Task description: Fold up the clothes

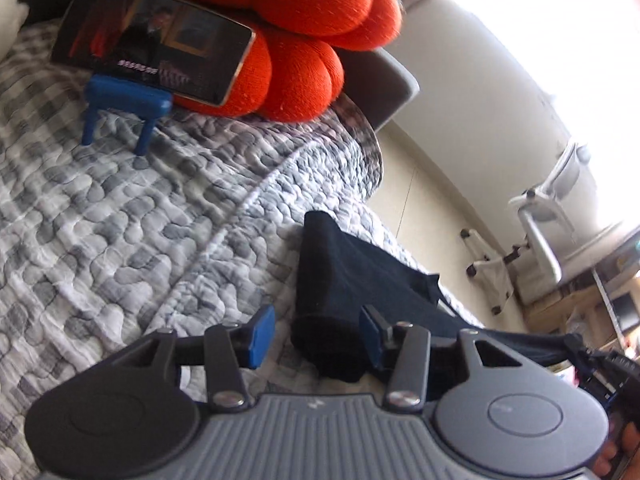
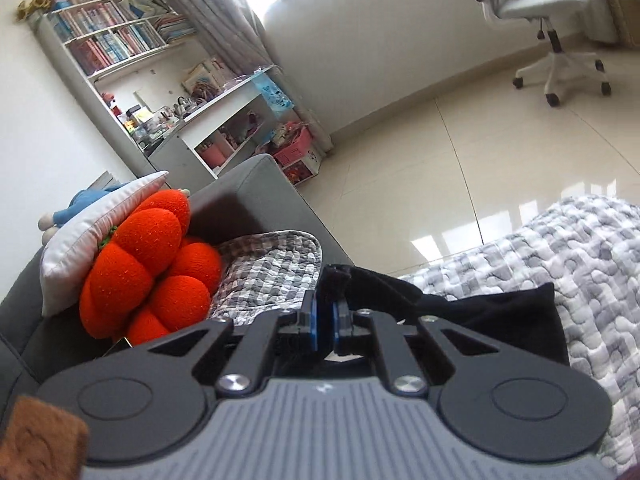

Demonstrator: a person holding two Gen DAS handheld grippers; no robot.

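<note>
A dark navy garment (image 1: 360, 272) lies partly bunched on the grey-and-white quilt (image 1: 120, 240) and stretches away to the right. My left gripper (image 1: 316, 336) is open. The garment's thick folded end sits between the blue pads (image 1: 262, 336); the left pad stands clear of the cloth. In the right wrist view the same dark garment (image 2: 500, 312) trails to the right over the quilt (image 2: 592, 264). My right gripper (image 2: 326, 320) is shut on an edge of it, the cloth pinched between the blue pads and lifted off the bed.
A phone (image 1: 152, 40) leans on a small blue stand (image 1: 124, 100) against an orange knot cushion (image 1: 280, 20). The bed edge drops to a tiled floor (image 2: 440, 152). A white office chair (image 2: 552, 20) and a bookshelf (image 2: 120, 40) stand beyond.
</note>
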